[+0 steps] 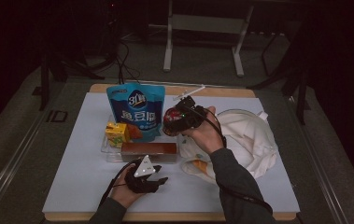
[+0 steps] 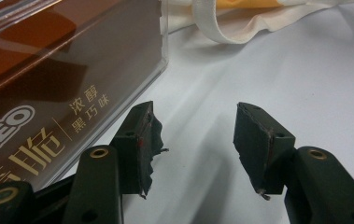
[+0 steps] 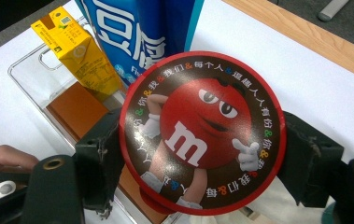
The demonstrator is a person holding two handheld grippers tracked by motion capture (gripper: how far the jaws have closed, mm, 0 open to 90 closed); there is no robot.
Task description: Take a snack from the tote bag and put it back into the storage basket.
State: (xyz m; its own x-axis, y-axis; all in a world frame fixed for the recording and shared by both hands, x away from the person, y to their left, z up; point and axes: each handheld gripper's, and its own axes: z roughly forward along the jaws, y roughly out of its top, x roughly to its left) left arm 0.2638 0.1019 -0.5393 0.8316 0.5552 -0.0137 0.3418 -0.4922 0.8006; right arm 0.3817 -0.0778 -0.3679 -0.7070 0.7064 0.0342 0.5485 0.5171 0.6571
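Left claw (image 1: 161,180) sits low on the tabletop (image 1: 81,186), jaws apart with nothing between them, parked just beside the brown Oreo box (image 2: 48,88). Looks like standby, clear of the work.

Right claw (image 3: 198,154) is clamped on the round M&M's tin (image 3: 202,133), pads on opposite edges of the rim, printed face toward its camera. Edge grip makes sense: the disc is flat and wide.

In the high view the tin (image 1: 172,119) hangs above the clear tray's (image 1: 105,150) right end, just right of the blue snack pouch (image 1: 137,109). Yellow juice carton (image 1: 116,133) stands at the tray's left, Oreo box along its front.

White cloth bag (image 1: 254,140) lies open to the right. My read: tin is being moved between tray and bag; which way, can't tell.
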